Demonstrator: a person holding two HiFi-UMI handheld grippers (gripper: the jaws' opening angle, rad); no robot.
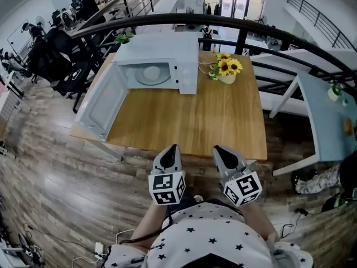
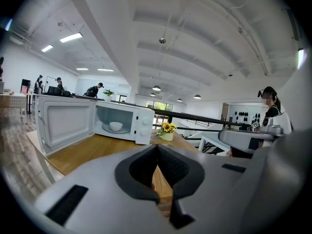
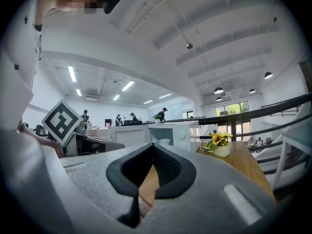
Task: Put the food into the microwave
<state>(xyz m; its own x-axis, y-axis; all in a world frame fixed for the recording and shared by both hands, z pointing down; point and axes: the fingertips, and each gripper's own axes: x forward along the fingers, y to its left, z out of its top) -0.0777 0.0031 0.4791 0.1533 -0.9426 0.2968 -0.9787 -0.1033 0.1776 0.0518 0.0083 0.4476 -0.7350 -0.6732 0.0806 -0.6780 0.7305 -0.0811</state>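
The white microwave (image 1: pixel 159 57) stands at the far left of the wooden table (image 1: pixel 184 116), its door (image 1: pixel 103 102) swung wide to the left. Inside it, a white bowl (image 1: pixel 151 72) sits on the turntable; the left gripper view shows the bowl (image 2: pixel 116 126) too. My left gripper (image 1: pixel 173 147) and right gripper (image 1: pixel 218 148) hover side by side at the table's near edge, well short of the microwave. Both are shut with nothing between the jaws, as seen for the left gripper (image 2: pixel 157 148) and the right gripper (image 3: pixel 153 148).
A small pot of sunflowers (image 1: pixel 226 71) stands just right of the microwave. A dark railing (image 1: pixel 240 24) runs behind the table. A second, pale table (image 1: pixel 323 116) lies to the right. People work at desks far off on the left.
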